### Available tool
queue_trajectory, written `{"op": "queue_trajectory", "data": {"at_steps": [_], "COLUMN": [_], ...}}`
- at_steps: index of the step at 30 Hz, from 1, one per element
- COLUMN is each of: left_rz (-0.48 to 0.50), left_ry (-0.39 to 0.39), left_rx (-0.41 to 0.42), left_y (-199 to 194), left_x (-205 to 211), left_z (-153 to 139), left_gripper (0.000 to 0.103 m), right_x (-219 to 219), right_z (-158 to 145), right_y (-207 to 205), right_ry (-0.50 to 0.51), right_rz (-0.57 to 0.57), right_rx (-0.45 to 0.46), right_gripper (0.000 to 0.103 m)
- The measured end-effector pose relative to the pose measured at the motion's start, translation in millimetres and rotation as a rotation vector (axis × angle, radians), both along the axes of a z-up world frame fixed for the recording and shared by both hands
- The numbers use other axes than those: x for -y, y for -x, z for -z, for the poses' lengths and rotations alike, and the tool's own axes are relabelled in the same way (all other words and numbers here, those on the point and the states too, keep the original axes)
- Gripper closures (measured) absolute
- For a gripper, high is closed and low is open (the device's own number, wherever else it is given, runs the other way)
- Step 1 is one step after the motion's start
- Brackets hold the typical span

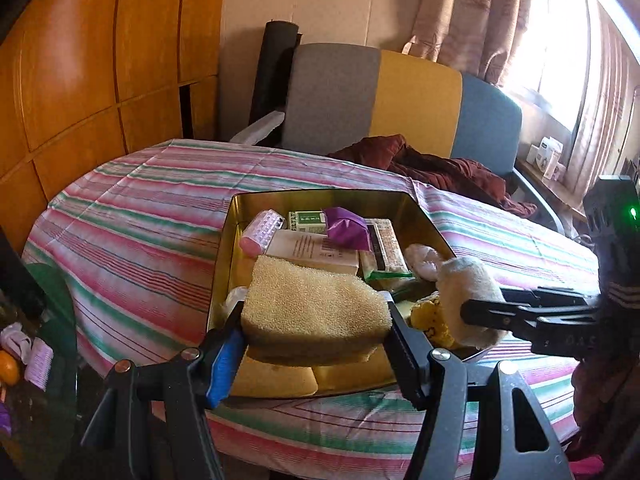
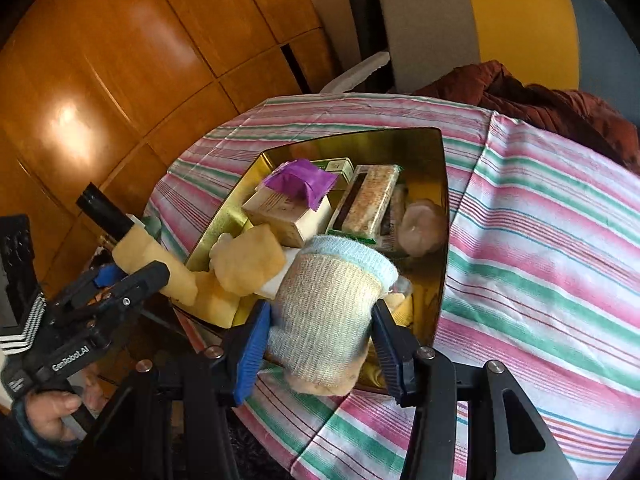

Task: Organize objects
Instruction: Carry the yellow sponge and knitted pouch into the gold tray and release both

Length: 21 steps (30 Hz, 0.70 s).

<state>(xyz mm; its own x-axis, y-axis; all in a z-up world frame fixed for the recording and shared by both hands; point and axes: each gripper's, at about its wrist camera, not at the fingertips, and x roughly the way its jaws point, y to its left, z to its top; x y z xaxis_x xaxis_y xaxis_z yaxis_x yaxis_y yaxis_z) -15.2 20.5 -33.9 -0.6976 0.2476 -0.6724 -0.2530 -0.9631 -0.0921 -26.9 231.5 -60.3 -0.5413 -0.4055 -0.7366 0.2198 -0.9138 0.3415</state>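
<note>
A gold tin (image 1: 320,194) stands open on the striped tablecloth and holds a pink roller (image 1: 262,232), a green box (image 1: 306,222), a purple packet (image 1: 346,228), a cream box (image 1: 312,252) and a snack bar (image 1: 386,250). My left gripper (image 1: 316,328) is shut on a yellow sponge (image 1: 312,304) over the tin's near left corner. My right gripper (image 2: 322,324) is shut on a rolled beige sock with a light blue cuff (image 2: 328,296), over the tin's (image 2: 352,136) near edge. In the right wrist view the left gripper (image 2: 132,276) and its sponge (image 2: 152,256) show at the left.
The striped tablecloth (image 1: 132,216) covers the table. Behind it stands a chair with a grey, yellow and blue back (image 1: 416,100) and a maroon cloth (image 1: 440,168) on its seat. Wooden cabinet doors (image 1: 100,60) fill the left. A low glass table with small items (image 1: 36,360) sits at the lower left.
</note>
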Motion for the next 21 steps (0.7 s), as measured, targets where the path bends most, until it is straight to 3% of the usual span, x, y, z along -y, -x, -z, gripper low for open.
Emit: {"op": "queue_trajectory", "data": {"at_steps": [12, 21], "left_rz": [0.068, 0.115], "left_ry": [0.019, -0.051], "left_rx": [0.009, 0.061], "left_y": [-0.5, 5.1], "left_x": [-20.6, -27.3], "left_z": [3.4, 15.6], "left_gripper": [0.038, 0.038], "right_x": [0.8, -8.0], "right_z": [-9.2, 3.1], "right_y": [21.8, 47.8], "right_ry": [-0.022, -0.054], "right_rz": [0.016, 0.052], "right_rx": [-0.014, 0.012], "right_gripper": [0.052, 0.052]}}
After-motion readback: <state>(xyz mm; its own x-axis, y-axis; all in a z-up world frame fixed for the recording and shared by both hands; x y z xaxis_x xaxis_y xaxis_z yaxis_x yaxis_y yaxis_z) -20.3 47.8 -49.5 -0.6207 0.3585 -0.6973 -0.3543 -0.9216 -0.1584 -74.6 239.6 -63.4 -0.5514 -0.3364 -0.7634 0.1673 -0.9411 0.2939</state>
